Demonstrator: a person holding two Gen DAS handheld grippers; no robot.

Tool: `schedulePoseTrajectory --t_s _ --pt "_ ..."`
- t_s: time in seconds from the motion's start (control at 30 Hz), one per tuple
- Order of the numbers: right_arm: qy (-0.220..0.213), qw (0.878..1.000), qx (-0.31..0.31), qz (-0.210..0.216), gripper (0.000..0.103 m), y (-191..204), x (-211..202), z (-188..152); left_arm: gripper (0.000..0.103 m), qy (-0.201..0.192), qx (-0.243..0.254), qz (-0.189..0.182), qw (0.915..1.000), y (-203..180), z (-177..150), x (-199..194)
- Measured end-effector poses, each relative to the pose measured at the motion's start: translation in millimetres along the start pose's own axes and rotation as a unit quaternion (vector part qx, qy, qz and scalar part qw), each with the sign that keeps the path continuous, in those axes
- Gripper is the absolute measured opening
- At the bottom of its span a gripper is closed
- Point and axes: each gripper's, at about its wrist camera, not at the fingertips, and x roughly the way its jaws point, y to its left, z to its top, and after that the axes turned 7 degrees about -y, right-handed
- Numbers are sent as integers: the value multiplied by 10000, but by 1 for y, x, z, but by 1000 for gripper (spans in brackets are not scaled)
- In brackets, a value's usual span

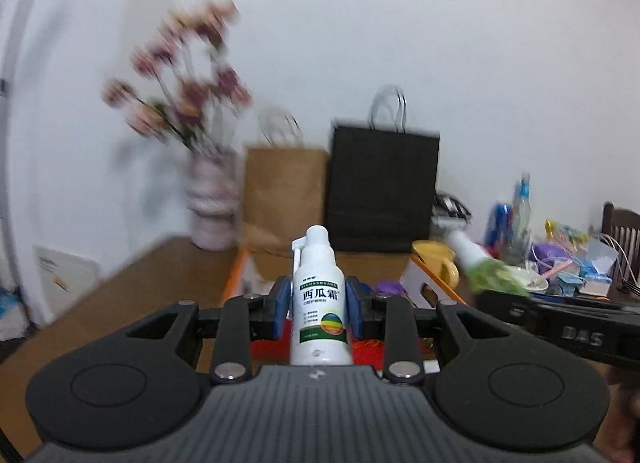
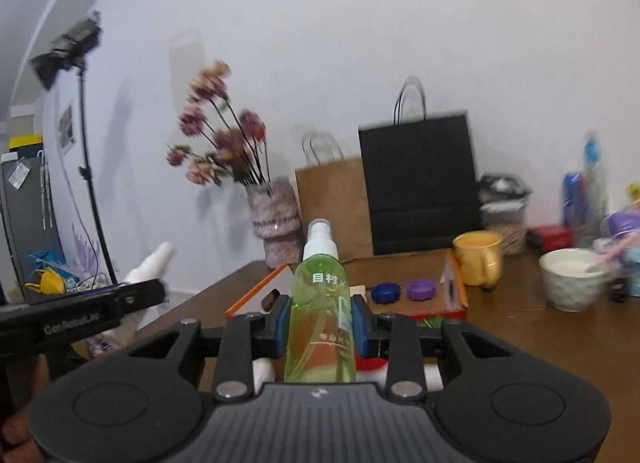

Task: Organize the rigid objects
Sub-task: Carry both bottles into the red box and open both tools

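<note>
Left gripper point(image 1: 320, 313) clamped on an upright white bottle point(image 1: 320, 303), blue pads point(image 1: 280, 311) pressing both sides, right gripper point(image 2: 320, 321) likewise squeezed around an upright green bottle point(image 2: 320, 315), both held level above the table, right beside each other.

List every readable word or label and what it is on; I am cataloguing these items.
"SIGUASHUANG" and "西瓜霜": white plastic spray bottle in the left gripper; smaller print unreadable.
"目村": green translucent spray bottle in the right gripper; lower print blurred.
"DAS": black gripper body.
"GenRobot.AI": black gripper body, blurred.
</note>
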Motion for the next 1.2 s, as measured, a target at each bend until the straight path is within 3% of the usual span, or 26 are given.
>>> schedulePoseTrajectory --t_s 0.17,0.3,0.43,0.57,0.7,0.87,1.03,1.2 --pt "1039 9940 158 -317 30 -31 145 25 30 1132 -352 7 9929 9 26 152" --pt "1782 9801 136 -865 31 -50 228 13 30 2234 -364 365 9734 14 3 249" --pt "2124 9718 246 -990 31 -58 261 -5 31 2641 127 353 9638 10 -27 283" --pt "2256 9687 215 -1014 31 -58 272 -18 31 2791 -11 344 9596 15 -40 290" --pt "2272 9682 242 -1015 39 -59 276 -22 39 2599 125 487 9643 17 -33 286" --pt "1944 9763 156 -936 53 -53 244 -1 52 2104 187 248 9771 15 -3 249" --pt "1315 9875 -107 -868 62 -35 183 21 61 1171 439 280 9918 8 30 175" --pt "665 9949 -214 -726 68 -19 106 20 70 438 429 336 9976 7 39 92"
